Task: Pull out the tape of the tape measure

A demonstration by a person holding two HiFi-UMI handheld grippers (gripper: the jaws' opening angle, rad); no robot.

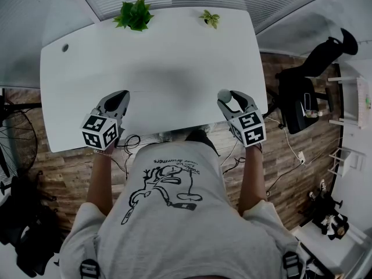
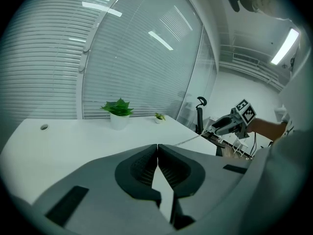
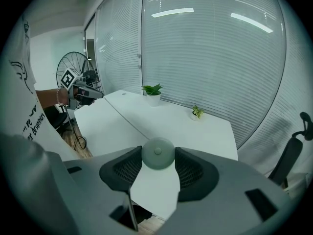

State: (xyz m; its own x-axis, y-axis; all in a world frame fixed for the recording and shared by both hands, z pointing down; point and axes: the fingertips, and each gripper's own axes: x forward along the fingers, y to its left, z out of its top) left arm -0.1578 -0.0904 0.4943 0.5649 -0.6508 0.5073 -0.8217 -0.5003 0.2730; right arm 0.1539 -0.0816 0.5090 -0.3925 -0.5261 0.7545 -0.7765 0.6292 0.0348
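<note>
A round grey-green tape measure case (image 3: 157, 153) sits between the pads of my right gripper (image 3: 157, 156), which is shut on it. From the case a thin pale tape (image 3: 122, 114) runs left across the white table (image 1: 157, 57) to my left gripper (image 3: 83, 92). In the left gripper view the jaws meet at their tips, shut on the tape's end, and the tape (image 2: 188, 139) stretches off to the right gripper (image 2: 230, 123). In the head view both grippers hover over the table's near edge, left gripper (image 1: 119, 100) and right gripper (image 1: 232, 100) far apart, with the case (image 1: 224, 95) at the right one's tip.
Two small potted plants (image 1: 134, 14) (image 1: 210, 18) stand at the table's far edge, by a blind-covered glass wall. A black office chair (image 1: 314, 80) is to the right, a floor fan (image 1: 11, 132) to the left. Cables lie on the wooden floor under the table's near edge.
</note>
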